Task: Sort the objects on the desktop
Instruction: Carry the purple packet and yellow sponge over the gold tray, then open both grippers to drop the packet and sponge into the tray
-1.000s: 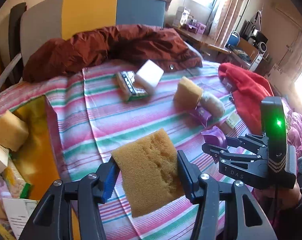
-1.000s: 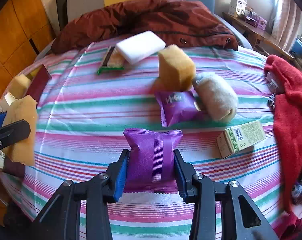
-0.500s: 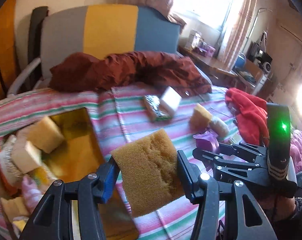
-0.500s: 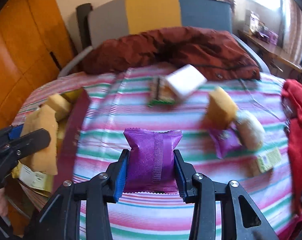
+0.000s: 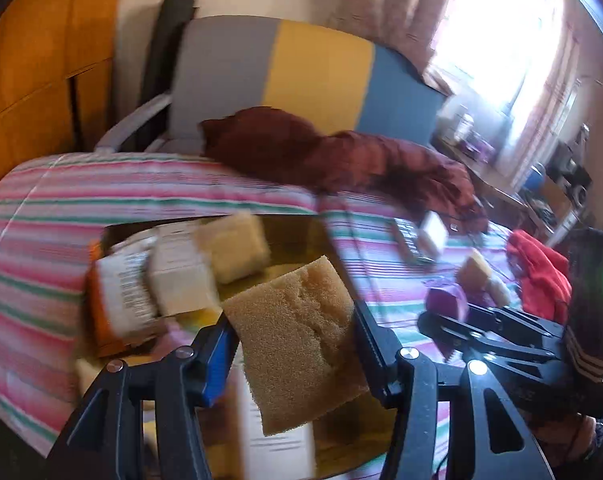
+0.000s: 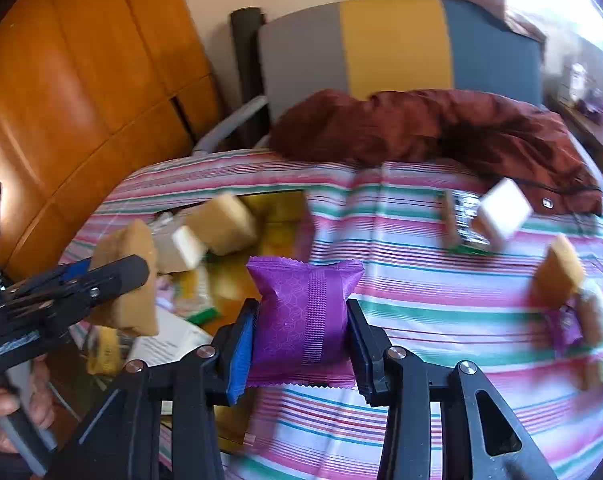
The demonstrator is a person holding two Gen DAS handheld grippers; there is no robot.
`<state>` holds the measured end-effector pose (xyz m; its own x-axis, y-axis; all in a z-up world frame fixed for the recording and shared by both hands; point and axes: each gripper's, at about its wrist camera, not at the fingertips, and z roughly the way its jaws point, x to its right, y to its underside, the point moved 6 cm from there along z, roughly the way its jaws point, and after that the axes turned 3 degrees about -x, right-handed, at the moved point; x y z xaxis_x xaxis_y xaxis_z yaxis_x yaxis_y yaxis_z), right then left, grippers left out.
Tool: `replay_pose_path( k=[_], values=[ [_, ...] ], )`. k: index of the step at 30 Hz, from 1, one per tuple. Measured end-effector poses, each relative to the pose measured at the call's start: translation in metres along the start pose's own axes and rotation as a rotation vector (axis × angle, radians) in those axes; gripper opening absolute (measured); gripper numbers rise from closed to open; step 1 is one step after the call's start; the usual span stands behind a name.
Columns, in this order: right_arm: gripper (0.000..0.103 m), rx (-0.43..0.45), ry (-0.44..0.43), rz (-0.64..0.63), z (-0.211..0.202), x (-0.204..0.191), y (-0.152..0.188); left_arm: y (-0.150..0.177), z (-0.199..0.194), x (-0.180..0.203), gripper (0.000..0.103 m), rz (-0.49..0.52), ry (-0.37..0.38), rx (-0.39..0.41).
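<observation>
Left gripper [image 5: 293, 344] pinches a tan porous sponge slab [image 5: 297, 344] directly above the gold-lined open box [image 5: 285, 232]; right gripper [image 6: 301, 332], clamping a purple foil snack pouch [image 6: 305, 320], sits beside the box's rim, left nearer.

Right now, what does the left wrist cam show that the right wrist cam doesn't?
Left wrist only: the red cloth at the right, and the right gripper seen from the side, shut on a purple packet.

Right wrist only: the person's hand on the left gripper's handle, and the purple packet face-on.

Both: the tan sponge clamped in the left gripper, the gold-lined box of sorted items, the striped cloth and the maroon jacket.
</observation>
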<state>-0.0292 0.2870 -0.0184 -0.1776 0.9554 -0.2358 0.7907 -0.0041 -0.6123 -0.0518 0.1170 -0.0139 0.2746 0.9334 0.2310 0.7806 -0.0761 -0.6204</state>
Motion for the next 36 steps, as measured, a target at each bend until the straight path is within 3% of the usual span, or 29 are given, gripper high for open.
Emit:
replay_pose_path(
  k=[9,18,25,30,32,34,36],
  values=[
    [0.043,-0.046,-0.050,-0.080,0.029,-0.053,0.002,0.015,0.008,-0.064,0.055,-0.084,-0.112,-0.019],
    [0.044,-0.054,-0.041,-0.094,0.050,-0.075,-0.015,0.016,0.025,-0.083,0.057,-0.105,-0.153,-0.026],
    [0.065,-0.035,-0.063,-0.065,0.056,-0.082,-0.024,0.018,0.026,-0.085,0.063,-0.099,-0.176,-0.030],
    [0.067,-0.051,-0.059,-0.057,0.057,-0.080,-0.016,0.021,0.020,-0.085,0.064,-0.083,-0.216,-0.016],
    [0.076,-0.045,-0.045,-0.060,0.053,-0.079,-0.011,0.020,0.014,-0.082,0.065,-0.065,-0.237,0.009],
    [0.095,-0.032,-0.042,-0.060,0.048,-0.079,-0.008,0.020,0.009,-0.080,0.067,-0.048,-0.255,0.023],
    [0.097,-0.021,-0.039,-0.056,0.044,-0.078,-0.005,0.018,0.004,-0.077,0.067,-0.034,-0.268,0.037]
  ],
)
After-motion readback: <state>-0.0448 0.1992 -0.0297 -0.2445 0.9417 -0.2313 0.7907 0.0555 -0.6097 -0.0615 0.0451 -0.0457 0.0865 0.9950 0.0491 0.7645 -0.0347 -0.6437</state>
